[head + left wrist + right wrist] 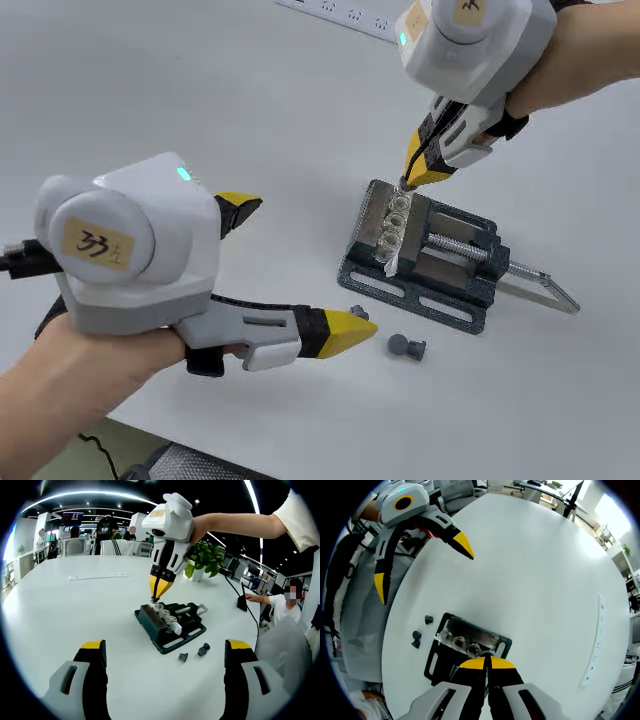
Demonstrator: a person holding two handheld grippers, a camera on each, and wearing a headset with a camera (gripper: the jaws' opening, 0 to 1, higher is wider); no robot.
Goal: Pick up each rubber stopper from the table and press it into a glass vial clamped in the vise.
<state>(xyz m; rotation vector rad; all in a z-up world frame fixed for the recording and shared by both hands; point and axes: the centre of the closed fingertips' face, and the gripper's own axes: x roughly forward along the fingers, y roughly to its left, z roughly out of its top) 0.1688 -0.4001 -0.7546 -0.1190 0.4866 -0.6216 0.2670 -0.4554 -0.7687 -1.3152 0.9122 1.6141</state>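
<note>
Our right gripper [413, 182] has its fingers pressed together, tips down on the end glass vial [399, 208] clamped in the vise [455, 285]. Our left gripper [312, 263] hovers with its fingers spread wide, near two rubber stoppers [407, 347] lying on the bench [200, 100] beside the vise.

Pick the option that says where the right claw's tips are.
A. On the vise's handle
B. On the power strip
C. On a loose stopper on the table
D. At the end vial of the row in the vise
D: the right claw points down with its shut tips at the end vial of the row clamped in the vise, while the loose stoppers lie apart on the table.
</note>
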